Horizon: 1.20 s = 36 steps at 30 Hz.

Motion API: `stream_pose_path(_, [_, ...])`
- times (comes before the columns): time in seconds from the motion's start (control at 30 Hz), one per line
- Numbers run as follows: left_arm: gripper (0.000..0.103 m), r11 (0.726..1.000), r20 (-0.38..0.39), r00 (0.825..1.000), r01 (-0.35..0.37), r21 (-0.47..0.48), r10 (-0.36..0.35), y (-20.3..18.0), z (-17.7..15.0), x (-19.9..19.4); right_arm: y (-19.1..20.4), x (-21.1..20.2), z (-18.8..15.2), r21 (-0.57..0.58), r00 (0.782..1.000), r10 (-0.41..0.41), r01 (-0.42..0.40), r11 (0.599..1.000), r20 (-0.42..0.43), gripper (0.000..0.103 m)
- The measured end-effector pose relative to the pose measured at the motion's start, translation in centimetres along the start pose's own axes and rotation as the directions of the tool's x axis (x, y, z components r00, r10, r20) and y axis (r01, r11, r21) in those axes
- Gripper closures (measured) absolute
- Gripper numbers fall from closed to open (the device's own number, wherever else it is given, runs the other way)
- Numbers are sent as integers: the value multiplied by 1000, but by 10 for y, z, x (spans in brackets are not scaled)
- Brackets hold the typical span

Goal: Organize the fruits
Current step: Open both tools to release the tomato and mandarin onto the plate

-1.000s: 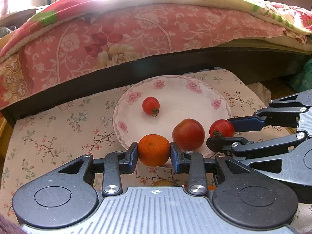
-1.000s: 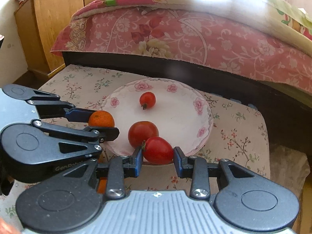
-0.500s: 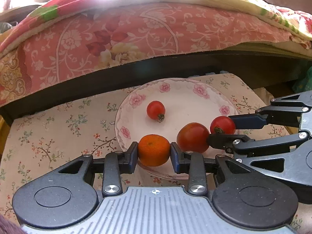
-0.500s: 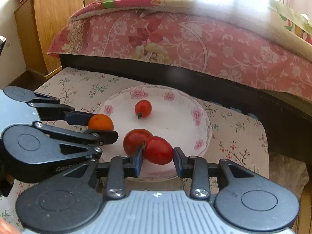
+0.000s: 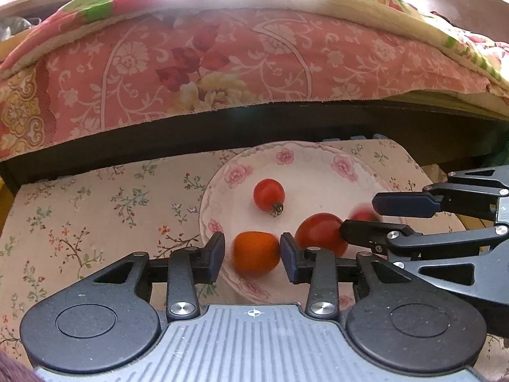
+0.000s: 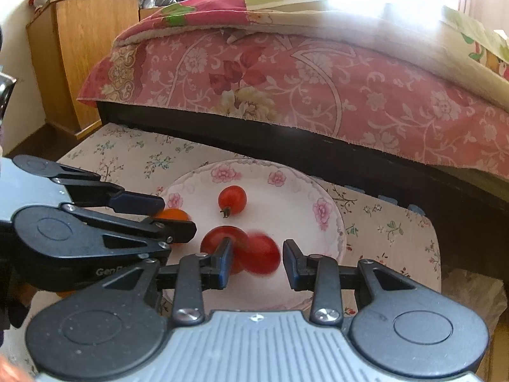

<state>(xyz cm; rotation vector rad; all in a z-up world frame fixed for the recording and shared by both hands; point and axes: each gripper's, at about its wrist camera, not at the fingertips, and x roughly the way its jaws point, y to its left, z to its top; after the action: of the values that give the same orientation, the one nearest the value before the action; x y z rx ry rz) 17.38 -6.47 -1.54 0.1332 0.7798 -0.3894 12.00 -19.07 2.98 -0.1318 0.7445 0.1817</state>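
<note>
Opening now, both jaws, left gripper [image 5: 251, 251] loosening off the orange [image 5: 255, 252] at the plate's [image 5: 315, 172] seven o'clock rim, right gripper [image 6: 256, 259] freeing the blurred tomato [image 6: 261, 254] at five o'clock, meaning both fruits delivered.

I see a white plate [image 5: 356, 172] rimmed with pink roses, holding three red tomatoes [image 5: 268, 194] and an orange tangerine [image 5: 254, 253]. The tabletop [image 5: 95, 216] cloth is cream with small floral sprigs. The bed's quilt [image 5: 222, 63] is pink with white scrollwork. Beside it, the cabinet [image 6: 86, 47] is honey-coloured wood.
</note>
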Motion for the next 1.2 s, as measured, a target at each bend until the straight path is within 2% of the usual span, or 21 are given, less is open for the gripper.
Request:
stream_pose_path(0.67, [48,999,33,999,-28,44,27,-9,-1,-15,-8,-16,8,64,999,-9,6,998,43,63])
stream_pose_path(1.2, [47,998,52,998,-48,44,45,-7,-5,-44,8,-43,-2,48,999,10,-12,999,38,63])
